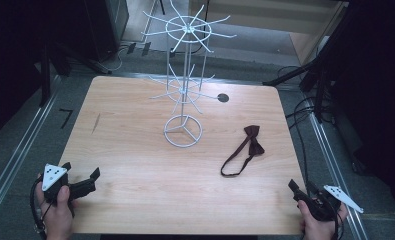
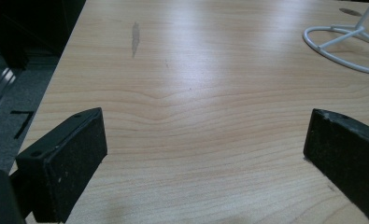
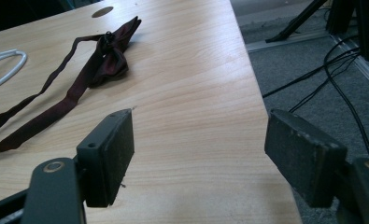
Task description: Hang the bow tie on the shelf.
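The dark red bow tie [image 1: 250,142] lies flat on the desk [image 1: 135,150], at about four o'clock from the white wire rack [image 1: 184,90]. Both the left gripper [image 1: 80,182] and the right gripper [image 1: 297,190] wait at the near edge, jaws wide open, holding nothing, likely ready to reach.

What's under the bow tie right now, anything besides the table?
The bow tie and its strap loop lie flat on bare wooden table. Nothing else shows; the spot beneath the knot is covered.
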### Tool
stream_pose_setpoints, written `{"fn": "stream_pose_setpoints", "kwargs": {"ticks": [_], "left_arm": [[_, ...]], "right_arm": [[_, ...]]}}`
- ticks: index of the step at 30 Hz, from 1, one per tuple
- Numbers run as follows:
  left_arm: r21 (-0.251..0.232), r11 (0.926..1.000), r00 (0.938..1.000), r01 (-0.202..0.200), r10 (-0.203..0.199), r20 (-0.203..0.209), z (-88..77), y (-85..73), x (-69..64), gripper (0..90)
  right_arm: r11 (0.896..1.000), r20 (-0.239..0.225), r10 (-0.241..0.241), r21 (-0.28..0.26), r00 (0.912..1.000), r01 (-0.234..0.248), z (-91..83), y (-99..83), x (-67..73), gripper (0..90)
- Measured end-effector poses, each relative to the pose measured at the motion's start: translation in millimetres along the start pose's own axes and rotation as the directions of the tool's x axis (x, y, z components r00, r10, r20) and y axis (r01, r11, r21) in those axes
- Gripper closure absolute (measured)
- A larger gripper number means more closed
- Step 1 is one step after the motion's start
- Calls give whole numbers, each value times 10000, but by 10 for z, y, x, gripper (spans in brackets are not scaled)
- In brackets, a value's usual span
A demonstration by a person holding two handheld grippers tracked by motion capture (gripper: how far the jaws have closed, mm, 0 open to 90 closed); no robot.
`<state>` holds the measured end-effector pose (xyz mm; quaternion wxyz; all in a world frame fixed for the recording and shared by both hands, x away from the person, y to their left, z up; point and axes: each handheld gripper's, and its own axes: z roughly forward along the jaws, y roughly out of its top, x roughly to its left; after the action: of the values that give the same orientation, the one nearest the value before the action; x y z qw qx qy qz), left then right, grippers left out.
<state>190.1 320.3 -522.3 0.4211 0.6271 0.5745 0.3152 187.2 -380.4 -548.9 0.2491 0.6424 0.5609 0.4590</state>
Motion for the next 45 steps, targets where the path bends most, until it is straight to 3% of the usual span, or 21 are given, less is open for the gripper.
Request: {"fn": "stream_pose_setpoints", "kwargs": {"ticks": [6,14,20,22,32,45], "left_arm": [[-27,10000,10000,7,-7,-4,-4,-2,-2,1],[-1,10000,10000,-29,29,6,-2,0,-1,1],[-17,10000,10000,-10,10,21,-3,-1,-2,1],[-28,10000,10000,-4,4,33,-2,-1,-1,1],[22,10000,10000,-65,65,50,-3,-1,-2,1],[19,10000,10000,-49,49,61,-3,-1,-2,1]], "right_arm": [[9998,-15,127,-121,9999,-127,-30,64,20,225],[9988,-331,-491,52,9982,493,-7,184,272,202],[9928,-692,-1129,326,9912,1154,92,325,523,181],[9909,-690,-1274,343,9894,1300,109,335,542,179],[9800,-815,-1613,1048,9835,1694,420,425,774,174],[9725,-858,-1562,1608,9840,1684,714,535,965,183]]}}
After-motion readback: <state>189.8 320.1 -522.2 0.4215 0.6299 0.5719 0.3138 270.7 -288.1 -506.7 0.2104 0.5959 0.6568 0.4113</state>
